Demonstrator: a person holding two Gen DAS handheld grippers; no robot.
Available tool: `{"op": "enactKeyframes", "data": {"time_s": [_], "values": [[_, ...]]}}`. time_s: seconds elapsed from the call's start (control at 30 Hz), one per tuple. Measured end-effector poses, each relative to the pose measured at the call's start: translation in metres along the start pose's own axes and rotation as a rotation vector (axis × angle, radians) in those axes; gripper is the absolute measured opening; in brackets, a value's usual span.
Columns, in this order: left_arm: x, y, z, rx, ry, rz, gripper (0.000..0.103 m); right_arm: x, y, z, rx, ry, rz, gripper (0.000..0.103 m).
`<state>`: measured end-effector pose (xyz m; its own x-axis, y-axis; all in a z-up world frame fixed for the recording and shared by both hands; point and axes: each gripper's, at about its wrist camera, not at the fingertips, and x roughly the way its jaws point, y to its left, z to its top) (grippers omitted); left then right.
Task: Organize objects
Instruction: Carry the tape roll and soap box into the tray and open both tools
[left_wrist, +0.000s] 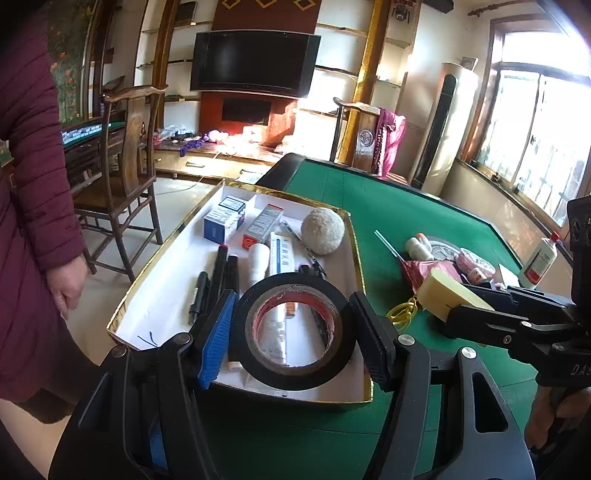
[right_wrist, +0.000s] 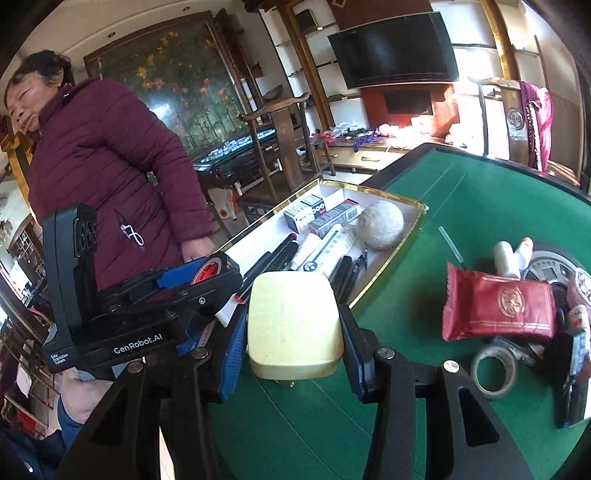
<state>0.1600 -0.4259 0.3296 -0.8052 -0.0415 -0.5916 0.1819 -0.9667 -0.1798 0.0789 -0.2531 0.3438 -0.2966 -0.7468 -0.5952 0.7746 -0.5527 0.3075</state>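
Observation:
My left gripper (left_wrist: 293, 330) is shut on a black tape roll (left_wrist: 291, 291), held above the near end of a white, gold-rimmed tray (left_wrist: 162, 295). In the tray lie small boxes (left_wrist: 224, 218), pens (left_wrist: 218, 273), a tube (left_wrist: 277, 253) and a pale fuzzy ball (left_wrist: 323, 230). My right gripper (right_wrist: 293, 334) is shut on a pale yellow block (right_wrist: 293, 321), held over the green table (right_wrist: 461, 206) just right of the tray (right_wrist: 402, 236). The right view also shows the left gripper (right_wrist: 207, 273) with its tape, off to the left of the block.
On the table's right lie a red packet (right_wrist: 498, 308), a clear tape roll (right_wrist: 495, 371), white bottles (right_wrist: 508, 258), a glue bottle (left_wrist: 539, 262) and yellow rubber bands (left_wrist: 402, 314). A person in a maroon jacket (right_wrist: 110, 166) stands left of the tray. Wooden chairs (left_wrist: 125, 155) stand beyond.

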Motion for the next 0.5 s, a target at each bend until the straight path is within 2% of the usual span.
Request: {"op": "enactKeyframes", "data": {"time_s": [0.27, 0.5], "values": [[0.020, 0.040, 0.014, -0.032, 0.032, 0.068, 0.062, 0.036, 0.007, 0.017, 0.002, 0.027, 0.015, 0.047], [0.046, 0.066, 0.006, -0.070, 0.092, 0.090, 0.062, 0.081, 0.006, 0.013, 0.000, 0.087, -0.020, 0.047]]}}
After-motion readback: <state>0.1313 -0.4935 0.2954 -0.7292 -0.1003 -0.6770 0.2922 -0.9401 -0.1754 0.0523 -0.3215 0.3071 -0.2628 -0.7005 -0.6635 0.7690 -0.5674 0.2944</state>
